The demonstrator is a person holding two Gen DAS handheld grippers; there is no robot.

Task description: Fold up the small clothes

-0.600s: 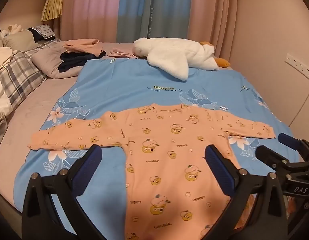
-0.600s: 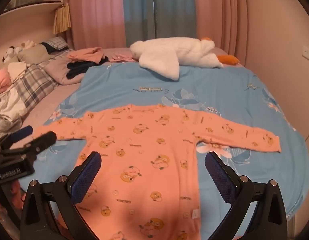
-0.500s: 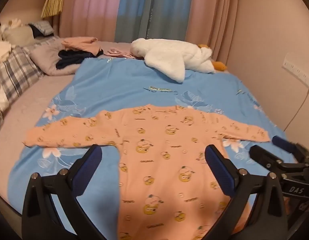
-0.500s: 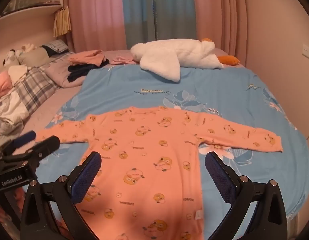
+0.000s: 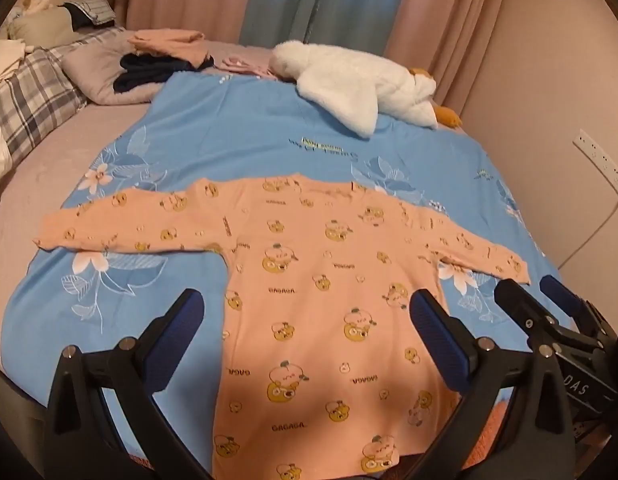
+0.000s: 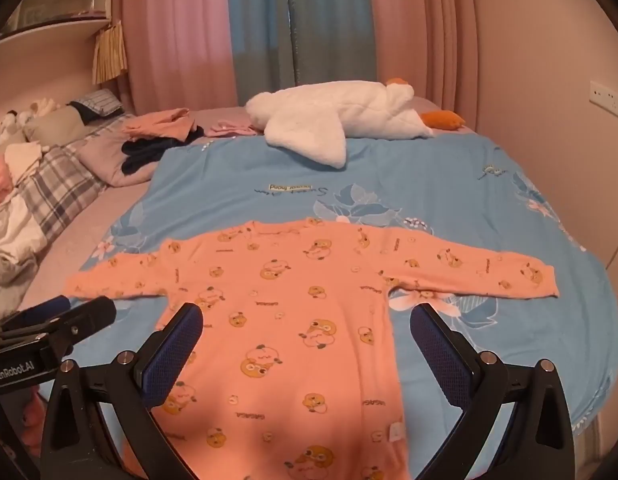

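- Left tool (image 5: 305, 332) spread wide, fingers (image 5: 177, 328) apart, nothing between the pads, hovering above the bed without touching cloth.
- Right tool (image 6: 307, 340) likewise released, jaws at full spread, empty, tilted downward over the bed.
- Directly ahead of and below both tools: an orange long-sleeved baby top (image 5: 333, 304) with a yellow cartoon print, laid flat on a blue floral blanket (image 5: 229, 136), sleeves stretched out to either side, neckline at the far end, hem nearest the tools.
- In the left wrist view, the body of the top framed between the left tool's fingers; right tool visible just to the right, near the tip of the right sleeve.
- In the right wrist view, the left tool (image 6: 65, 312) seen at the left, close to the left sleeve's cuff.
- Farther ahead, well beyond the top: a white plush goose (image 6: 341, 120) lying across the blanket's far edge.
- Ahead and to the left: a pile of folded clothes (image 6: 157, 136), pink above dark, on a grey pillow (image 5: 97, 72); plaid bedding (image 6: 57, 188) still farther left.
- Behind everything: pink and blue curtains (image 6: 269, 28).
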